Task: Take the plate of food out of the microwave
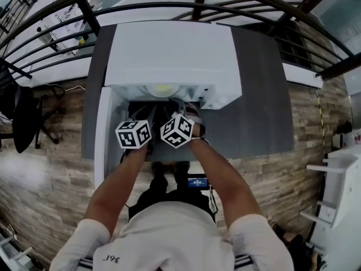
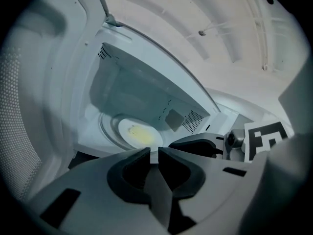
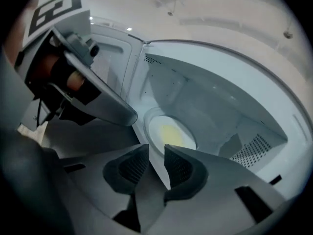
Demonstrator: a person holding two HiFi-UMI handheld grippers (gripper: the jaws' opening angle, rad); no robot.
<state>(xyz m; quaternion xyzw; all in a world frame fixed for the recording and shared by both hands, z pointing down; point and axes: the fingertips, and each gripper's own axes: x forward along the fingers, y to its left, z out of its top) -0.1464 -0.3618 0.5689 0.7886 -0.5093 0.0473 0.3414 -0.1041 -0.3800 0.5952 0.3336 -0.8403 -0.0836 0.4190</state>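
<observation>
The white microwave (image 1: 169,55) stands open, its door (image 1: 101,134) swung out to the left. Inside, on the glass turntable, sits a white plate with yellow food (image 1: 162,89) (image 2: 139,132) (image 3: 171,135). My left gripper (image 2: 154,153) is just in front of the opening, aimed at the plate, with a narrow gap between its jaws and nothing in it. My right gripper (image 3: 156,153) hovers beside it at the opening, jaws apart and empty, the plate just beyond them. Each gripper's marker cube shows in the other's view, and both show in the head view (image 1: 134,134) (image 1: 177,130).
The microwave rests on a dark grey table (image 1: 259,95) with a black railing (image 1: 84,16) behind it. The open door stands close on my left gripper's left. A black chair (image 1: 22,117) is at the far left and a white shelf unit (image 1: 338,191) at the right.
</observation>
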